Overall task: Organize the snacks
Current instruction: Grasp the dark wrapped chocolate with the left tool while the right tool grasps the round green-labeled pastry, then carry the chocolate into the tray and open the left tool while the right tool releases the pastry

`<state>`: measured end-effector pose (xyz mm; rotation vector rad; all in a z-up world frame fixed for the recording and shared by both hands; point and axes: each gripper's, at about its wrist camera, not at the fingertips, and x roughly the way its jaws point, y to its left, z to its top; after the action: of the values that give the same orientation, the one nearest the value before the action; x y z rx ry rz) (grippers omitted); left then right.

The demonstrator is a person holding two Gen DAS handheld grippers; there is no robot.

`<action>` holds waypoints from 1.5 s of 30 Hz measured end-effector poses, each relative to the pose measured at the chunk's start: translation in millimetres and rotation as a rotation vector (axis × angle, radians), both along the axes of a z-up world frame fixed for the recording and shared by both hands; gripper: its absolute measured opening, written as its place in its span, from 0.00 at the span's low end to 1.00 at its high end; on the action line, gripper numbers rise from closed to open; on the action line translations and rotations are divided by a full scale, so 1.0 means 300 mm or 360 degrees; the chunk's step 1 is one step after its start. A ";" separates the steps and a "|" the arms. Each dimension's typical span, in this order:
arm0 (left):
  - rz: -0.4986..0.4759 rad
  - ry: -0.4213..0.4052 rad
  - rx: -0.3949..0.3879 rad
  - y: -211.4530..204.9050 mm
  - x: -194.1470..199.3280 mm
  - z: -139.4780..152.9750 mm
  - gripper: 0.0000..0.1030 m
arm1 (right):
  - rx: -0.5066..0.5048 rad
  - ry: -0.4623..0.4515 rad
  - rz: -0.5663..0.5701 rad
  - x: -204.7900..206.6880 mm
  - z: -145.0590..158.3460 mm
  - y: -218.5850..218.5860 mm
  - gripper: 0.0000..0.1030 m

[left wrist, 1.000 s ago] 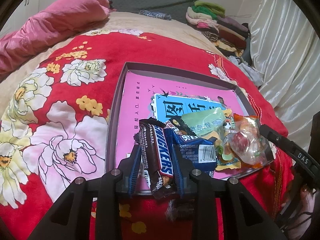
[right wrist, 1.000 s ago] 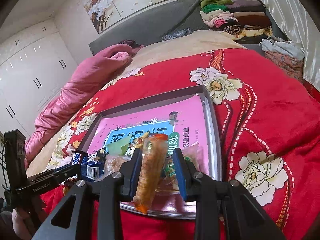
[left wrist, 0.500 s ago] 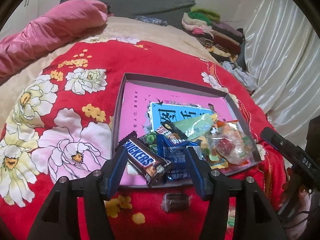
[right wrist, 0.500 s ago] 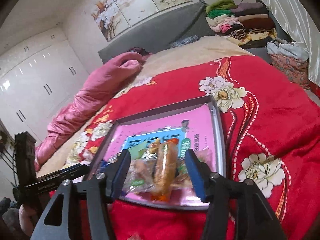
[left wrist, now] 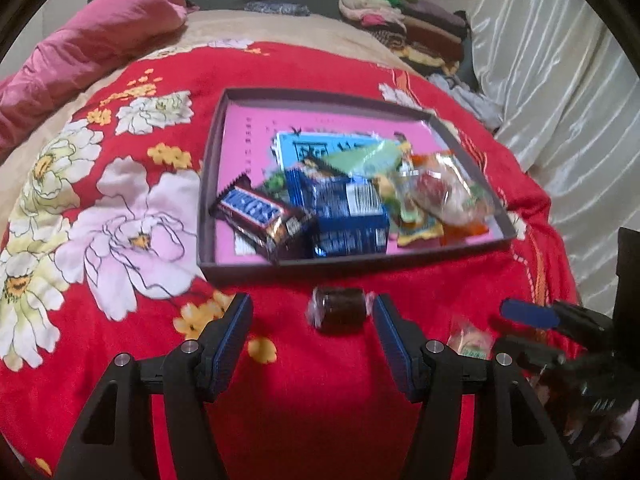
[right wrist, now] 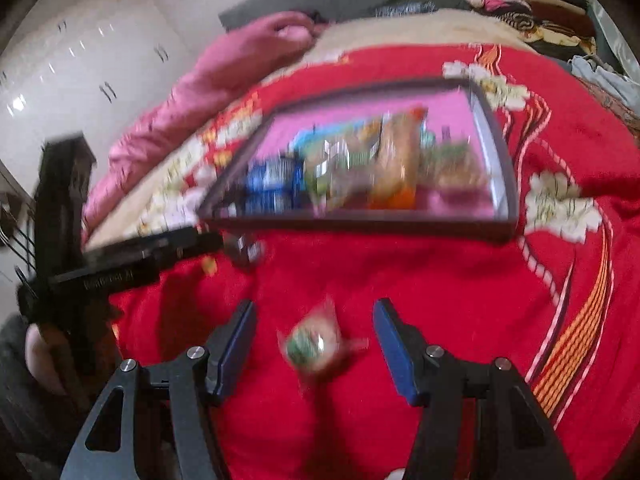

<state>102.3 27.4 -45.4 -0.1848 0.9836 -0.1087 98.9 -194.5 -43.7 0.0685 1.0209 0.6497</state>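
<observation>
- The left gripper [left wrist: 312, 322] is being held with its fingers [left wrist: 234, 332] apart, and the jaws are opening a little more; nothing is being squeezed.
- A brown candy [left wrist: 339, 310] is lying on the blanket between these fingers, closer to the right one and not being touched.
- The right gripper [right wrist: 314, 330] is also being held with its fingers apart, and nothing is being gripped.
- A small green sweet [right wrist: 314, 344] is seen between the right fingers on the blanket; this view is blurry, so its wrapper cannot be read.
- The tray [left wrist: 280, 94] is sitting just past both sweets, with the other snacks [left wrist: 344, 208] piled in its near half.
- The red blanket [left wrist: 120, 208] is soft and is lying under it all.
- For a good pick, each sweet is likely best kept in the middle of the gap before the fingers are being closed.
- The fingers are probably best lowered right down, since the sweets are small and low.
- Care is being called for: the soft blanket could be pinched too.
- Slippery wrappers could slide out if squeezed at the twisted ends, so the fat middle is the better spot.
</observation>
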 end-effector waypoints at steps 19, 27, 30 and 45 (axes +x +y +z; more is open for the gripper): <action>0.0005 0.0070 -0.0049 -0.044 0.019 -0.076 0.51 | -0.0426 -0.0191 0.0331 -0.039 -0.090 0.152 0.55; 0.0005 0.0086 -0.0098 -0.050 0.038 -0.106 0.36 | -0.0317 -0.0148 0.0302 -0.022 -0.079 0.125 0.38; 0.0006 0.0074 -0.0130 -0.040 0.031 -0.091 0.34 | -0.0232 -0.0137 0.0249 -0.010 -0.056 0.093 0.38; 0.0046 -0.0125 -0.0148 0.013 0.025 0.083 0.33 | 0.0149 -0.0373 -0.0081 0.091 0.118 -0.089 0.38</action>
<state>109.8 31.3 -20.6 -0.2778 0.8978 -0.1344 126.2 -221.3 -8.4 0.0972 0.7605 0.6427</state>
